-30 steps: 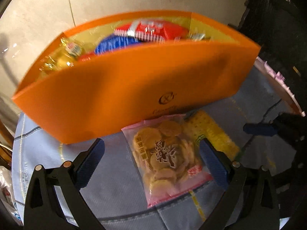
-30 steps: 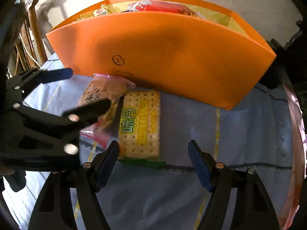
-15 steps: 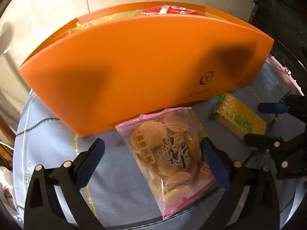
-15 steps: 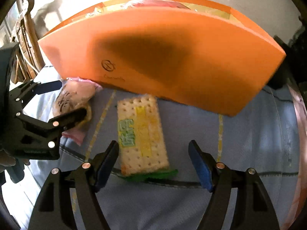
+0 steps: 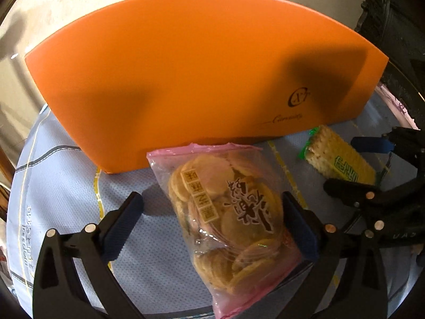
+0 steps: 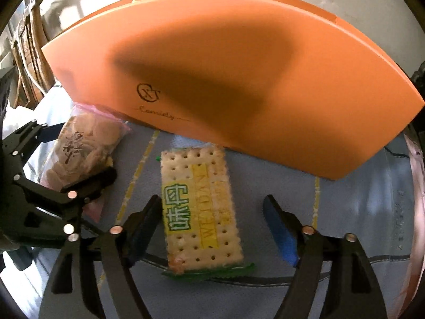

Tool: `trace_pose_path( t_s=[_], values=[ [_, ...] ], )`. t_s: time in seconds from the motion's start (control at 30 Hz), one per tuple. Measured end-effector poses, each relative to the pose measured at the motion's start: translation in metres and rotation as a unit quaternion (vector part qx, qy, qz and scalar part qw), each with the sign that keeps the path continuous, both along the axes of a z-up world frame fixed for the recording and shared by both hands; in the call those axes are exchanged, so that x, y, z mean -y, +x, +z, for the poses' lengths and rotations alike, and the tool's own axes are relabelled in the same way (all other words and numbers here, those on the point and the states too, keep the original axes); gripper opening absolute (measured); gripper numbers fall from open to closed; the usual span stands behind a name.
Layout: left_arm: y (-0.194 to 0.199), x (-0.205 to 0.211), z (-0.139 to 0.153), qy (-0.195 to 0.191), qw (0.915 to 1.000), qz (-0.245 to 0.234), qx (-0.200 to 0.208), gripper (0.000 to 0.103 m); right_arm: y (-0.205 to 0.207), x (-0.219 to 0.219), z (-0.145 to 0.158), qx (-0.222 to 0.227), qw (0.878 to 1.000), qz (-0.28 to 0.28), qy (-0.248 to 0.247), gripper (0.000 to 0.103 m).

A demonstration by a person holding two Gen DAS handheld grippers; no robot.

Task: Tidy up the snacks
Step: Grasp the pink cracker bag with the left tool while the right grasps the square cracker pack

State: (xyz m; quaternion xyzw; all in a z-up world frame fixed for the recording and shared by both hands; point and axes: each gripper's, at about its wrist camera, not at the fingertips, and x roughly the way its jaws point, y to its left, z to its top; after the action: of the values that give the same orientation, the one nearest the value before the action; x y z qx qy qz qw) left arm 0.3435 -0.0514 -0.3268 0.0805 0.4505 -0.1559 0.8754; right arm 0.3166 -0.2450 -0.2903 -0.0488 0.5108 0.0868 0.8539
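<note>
A pink-edged clear bag of round biscuits (image 5: pixel 225 212) lies on the blue cloth in front of the orange box (image 5: pixel 202 74). My left gripper (image 5: pixel 212 226) is open, its fingers on either side of the bag, low over it. A yellow-striped cracker pack (image 6: pixel 199 207) lies to the right of the bag. My right gripper (image 6: pixel 215 226) is open and straddles the pack's near half. The biscuit bag also shows in the right wrist view (image 6: pixel 82 148), the cracker pack in the left wrist view (image 5: pixel 337 159). The box (image 6: pixel 239 74) hides its contents.
The round table wears a light blue cloth (image 5: pixel 61 175) with yellow lines. A dark carved chair (image 5: pixel 398 40) stands at the right, wooden chairs (image 6: pixel 29 47) at the left. The box wall stands close behind both snacks.
Both grippers have come down and forward. The left fingers now flank the biscuit bag and the right fingers flank the cracker pack. The box's inside has dropped out of sight.
</note>
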Motion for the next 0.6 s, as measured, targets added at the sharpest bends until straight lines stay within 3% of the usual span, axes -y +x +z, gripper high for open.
trace_pose_path(
  t_s=[0.13,0.4,0.43,0.47,0.5,0.53,0.57,0.6],
  values=[
    [-0.004,0.000,-0.001,0.008,1.0000,0.000,0.001,0.099,-0.002,-0.005,-0.004,0.006,1.000,0.007,-0.006,0.100],
    [-0.004,0.002,-0.001,0.011,0.9999,0.002,0.002,0.099,-0.023,0.003,-0.008,0.018,1.000,0.003,0.002,0.100],
    [-0.005,0.001,0.000,0.010,0.9999,0.003,0.002,0.099,-0.020,0.004,-0.008,0.016,1.000,0.005,0.002,0.094],
    [-0.007,0.002,0.001,0.009,0.9999,0.001,0.006,0.091,-0.017,0.004,-0.005,0.022,1.000,0.007,0.004,0.073],
    [-0.011,0.001,0.002,0.006,0.9999,-0.007,0.011,0.083,-0.011,0.001,-0.002,0.023,1.000,0.013,0.004,0.059],
    [-0.015,0.005,0.005,0.006,0.9996,-0.019,0.020,0.064,-0.008,-0.002,0.000,0.019,1.000,0.012,-0.003,0.047],
    [-0.019,0.010,0.006,0.011,0.9991,-0.032,0.027,0.052,-0.009,-0.002,0.001,0.014,1.000,0.009,-0.003,0.047],
    [-0.021,0.012,0.007,0.015,0.9988,-0.036,0.029,0.051,-0.012,-0.001,0.000,0.013,1.000,0.008,-0.001,0.047]
  ],
)
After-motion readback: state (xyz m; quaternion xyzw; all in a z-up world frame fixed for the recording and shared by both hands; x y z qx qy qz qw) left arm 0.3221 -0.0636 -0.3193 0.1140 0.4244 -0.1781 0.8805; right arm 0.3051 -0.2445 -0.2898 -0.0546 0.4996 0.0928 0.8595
